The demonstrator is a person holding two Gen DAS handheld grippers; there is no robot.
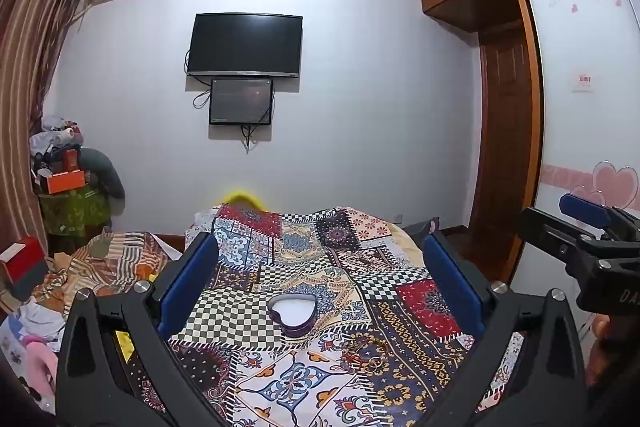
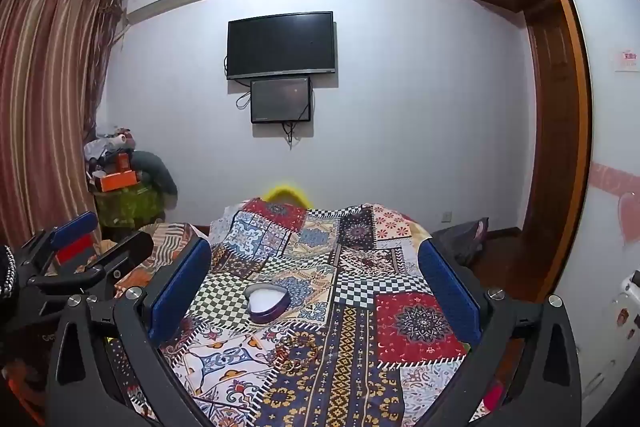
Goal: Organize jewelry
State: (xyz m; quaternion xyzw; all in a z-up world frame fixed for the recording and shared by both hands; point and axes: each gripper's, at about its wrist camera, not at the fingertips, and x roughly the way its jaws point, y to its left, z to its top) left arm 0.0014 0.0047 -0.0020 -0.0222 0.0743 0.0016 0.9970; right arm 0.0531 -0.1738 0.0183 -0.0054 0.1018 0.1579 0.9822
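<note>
We hold both claws wide and empty above a bed, at what looks like the very start of sorting the jewelry. The left claw (image 1: 320, 287) frames a heart-shaped box (image 1: 293, 314) between its blue-padded fingers (image 1: 191, 279); the right claw (image 2: 316, 287) frames the same box (image 2: 267, 303) from a little further right. Neither claw touches anything.

The box sits open, with no lid that we can see, on the quilt (image 1: 312, 267). Its wall is a thin, glossy purple band, likely tin or stiff card, and its inside looks pale and bare. Nearer to us than the box, a small tangle of gold-coloured rings or chain links (image 1: 370, 363) lies loose on the cloth; in the right view it shows as jewelry (image 2: 294, 357) just short of the box, apart from it. The pieces are too small and too well hidden by the busy print for us to count or name them.

The quilt is soft patchwork in checks, florals and medallions, so it should give under pressure.

We judge that no piece has yet gone into the box. The next move calls for one claw to drop low, narrow sharply on thin metal lying flat on yielding fabric, and lift without pinching the cloth too. The light box may slide if nudged, so the other claw could steady it.
</note>
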